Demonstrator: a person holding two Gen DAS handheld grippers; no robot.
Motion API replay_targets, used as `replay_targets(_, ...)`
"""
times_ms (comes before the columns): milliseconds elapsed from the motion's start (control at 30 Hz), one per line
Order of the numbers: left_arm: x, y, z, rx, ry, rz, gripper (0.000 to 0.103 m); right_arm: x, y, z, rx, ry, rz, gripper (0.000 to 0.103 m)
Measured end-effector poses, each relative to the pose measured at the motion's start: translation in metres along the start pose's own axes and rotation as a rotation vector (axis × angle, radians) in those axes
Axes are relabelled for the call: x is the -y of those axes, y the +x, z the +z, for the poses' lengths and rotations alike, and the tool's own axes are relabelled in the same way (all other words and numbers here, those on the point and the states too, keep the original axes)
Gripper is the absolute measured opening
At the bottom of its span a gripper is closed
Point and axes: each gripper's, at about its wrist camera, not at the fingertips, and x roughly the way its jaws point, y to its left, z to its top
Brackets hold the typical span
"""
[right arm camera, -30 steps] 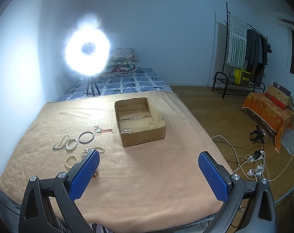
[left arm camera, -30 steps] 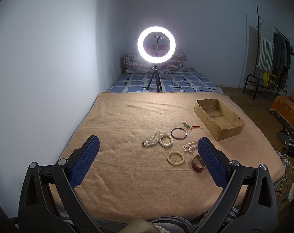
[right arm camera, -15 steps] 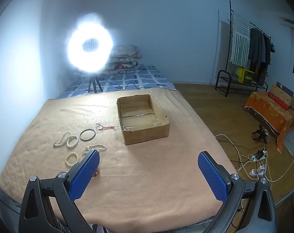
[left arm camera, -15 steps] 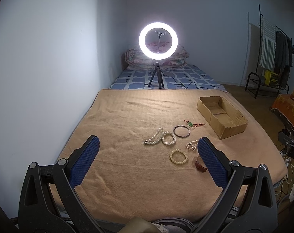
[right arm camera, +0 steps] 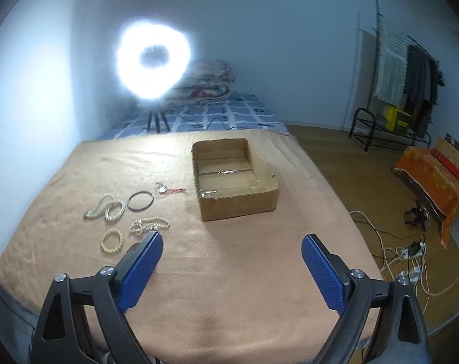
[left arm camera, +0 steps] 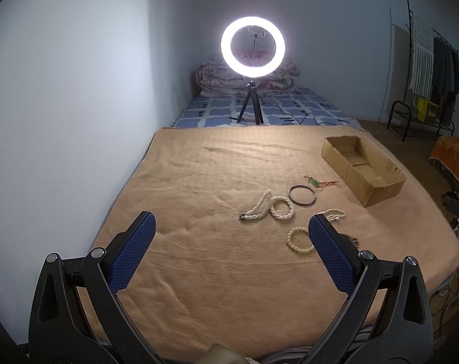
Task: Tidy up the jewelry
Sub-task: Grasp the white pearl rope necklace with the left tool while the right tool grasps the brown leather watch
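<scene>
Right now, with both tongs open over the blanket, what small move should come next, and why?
Probably lower the left tongs toward the cream bead bracelet beside its right finger. Both tongs hold nothing, the cardboard box looks empty, and all the jewelry lies loose on the blanket.

The right gripper (right arm camera: 232,245) hangs above the tan blanket (right arm camera: 244,288) with its blue-padded jaws spread wide and nothing between them, on the near side of the cardboard box (right arm camera: 234,179). Left of the box lie a red-corded pendant (right arm camera: 165,188), then a black ring bangle (right arm camera: 140,201), then a doubled pearl strand (right arm camera: 105,207); nearer than these, still left of the box, sit a small pearl chain (right arm camera: 149,225) and a cream beaded bracelet (right arm camera: 111,240), the chain just beside the left fingertip (right arm camera: 152,242). Beyond the box and to its left glows a ring light (right arm camera: 154,62) on a tripod.
</scene>
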Motion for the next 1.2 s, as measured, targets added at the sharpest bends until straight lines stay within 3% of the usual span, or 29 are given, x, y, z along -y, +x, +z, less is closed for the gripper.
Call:
replay_targets(67,-0.004,0.012,-0.001,-0.006,0.008,0.0,0.102,-0.003,0.009,-0.001,-0.023,-0.021,0.026,0.086)
replay_targets(233,-0.015,0.044,-0.002,-0.056,-0.003,-0.033,0.085,-0.02,0.032,-0.009,-0.051,-0.104,0.035,0.086)
replay_targets(433,-0.025,0.088,-0.004,-0.152,-0.062,-0.13,0.067,-0.027,0.049,-0.014,-0.04,-0.133,0.147,0.086)
replay_targets(600,-0.021,0.127,-0.007,-0.219,-0.068,-0.176,0.064,-0.043,0.075,-0.015,-0.107,-0.175,0.187,0.086)
replay_targets(800,-0.005,0.166,-0.01,-0.285,-0.043,-0.23,0.064,-0.059,0.112,-0.023,-0.208,-0.18,0.257,0.078)
replay_targets(1200,0.029,0.242,-0.012,-0.411,0.0,-0.301,0.064,-0.082,0.155,-0.034,-0.311,-0.19,0.323,0.068)
